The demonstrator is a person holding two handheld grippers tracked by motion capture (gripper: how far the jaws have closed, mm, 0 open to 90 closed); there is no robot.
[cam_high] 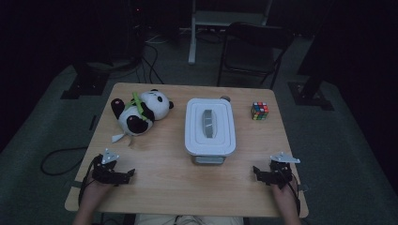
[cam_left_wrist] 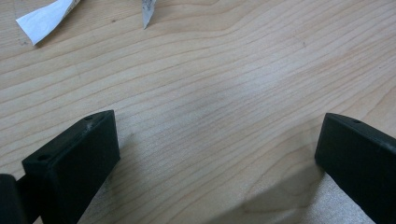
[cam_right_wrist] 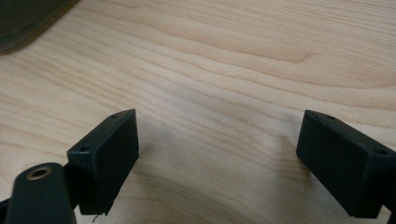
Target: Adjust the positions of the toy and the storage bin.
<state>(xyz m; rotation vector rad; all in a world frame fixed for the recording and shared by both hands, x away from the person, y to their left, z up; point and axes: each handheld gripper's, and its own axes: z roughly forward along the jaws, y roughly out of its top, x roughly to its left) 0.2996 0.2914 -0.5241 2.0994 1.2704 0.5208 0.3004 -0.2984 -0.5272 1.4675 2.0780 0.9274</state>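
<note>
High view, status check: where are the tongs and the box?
Left tongs and right tongs open, empty, at near table edge. White lidded box mid-table, untouched. Path to it clear.

Black-and-white plush panda (cam_high: 141, 112) with a green strap, white lidded box (cam_high: 210, 126) with a grey handle, multicoloured puzzle cube (cam_high: 259, 111), pale wood-grain bench (cam_high: 178, 183), black tools.

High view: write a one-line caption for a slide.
Two open grippers, left gripper and right gripper, rest before a lidded white box.
</note>
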